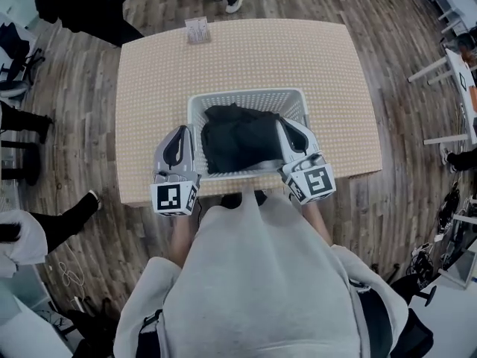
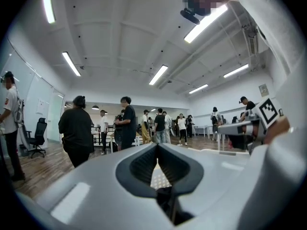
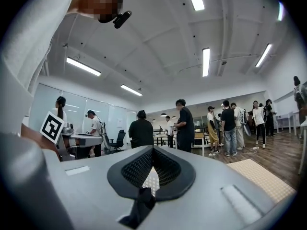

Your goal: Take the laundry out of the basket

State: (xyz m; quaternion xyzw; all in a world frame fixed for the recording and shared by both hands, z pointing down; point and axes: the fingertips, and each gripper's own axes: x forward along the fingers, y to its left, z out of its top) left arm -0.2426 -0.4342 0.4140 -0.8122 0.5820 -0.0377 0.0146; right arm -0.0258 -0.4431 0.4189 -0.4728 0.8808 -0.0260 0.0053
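A white slatted laundry basket (image 1: 246, 95) stands on the beige dotted table (image 1: 320, 58), near its front edge. Dark, crumpled laundry (image 1: 238, 136) fills it. My left gripper (image 1: 182, 131) lies level along the outside of the basket's left wall, its jaws shut. My right gripper (image 1: 288, 123) lies at the basket's right rim, also shut. In the left gripper view the left gripper (image 2: 157, 145) has its tips together and only the table shows through the gap behind the pads. The right gripper (image 3: 152, 148) looks the same in the right gripper view. I see no cloth clearly held by either.
A small paper card (image 1: 197, 30) lies at the table's far edge. People stand around: one in dark clothes (image 1: 82, 6) at the far left corner, a foot (image 1: 91, 198) at the left. Several more people (image 3: 184, 123) stand across the room. White furniture (image 1: 458, 66) is at the right.
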